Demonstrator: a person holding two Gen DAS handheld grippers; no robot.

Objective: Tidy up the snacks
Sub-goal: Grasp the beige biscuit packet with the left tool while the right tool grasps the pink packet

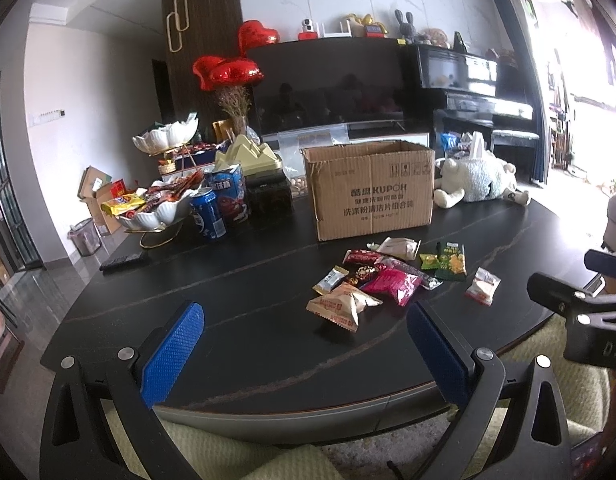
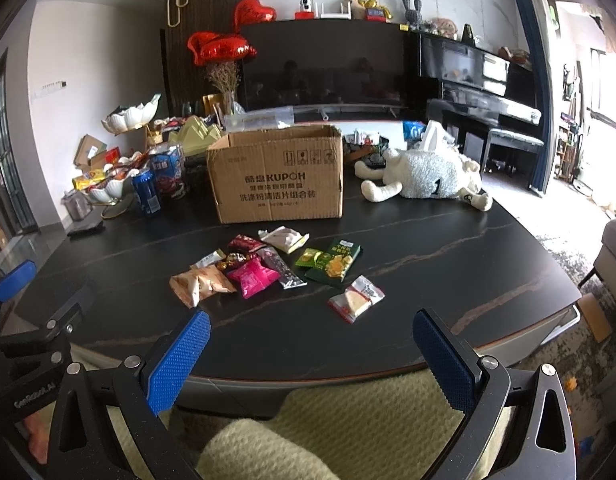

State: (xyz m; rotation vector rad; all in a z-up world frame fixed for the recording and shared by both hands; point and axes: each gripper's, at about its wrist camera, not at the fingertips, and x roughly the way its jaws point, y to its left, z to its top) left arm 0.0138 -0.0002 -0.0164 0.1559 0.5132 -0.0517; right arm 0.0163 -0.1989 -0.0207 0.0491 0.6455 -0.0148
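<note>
Left gripper (image 1: 306, 354) and right gripper (image 2: 311, 356) both gaped wide, holding nothing, over the table's near edge. Snack packets (image 2: 252, 276) lay loose on the dark table (image 2: 447, 280) just in front of the open cardboard box (image 2: 280, 188); one white packet (image 2: 356, 298) sat apart, nearer the right gripper.

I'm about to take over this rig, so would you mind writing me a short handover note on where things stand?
Left gripper: open, empty, hovering at the table's near edge.
Right gripper: open, empty, likewise.
Snacks: loose pile on the table in front of the open box; one white packet lies apart, nearest the right gripper.
Done: nothing visibly sorted yet.
Left: presumably every packet still needs moving, probably into the box.
</note>
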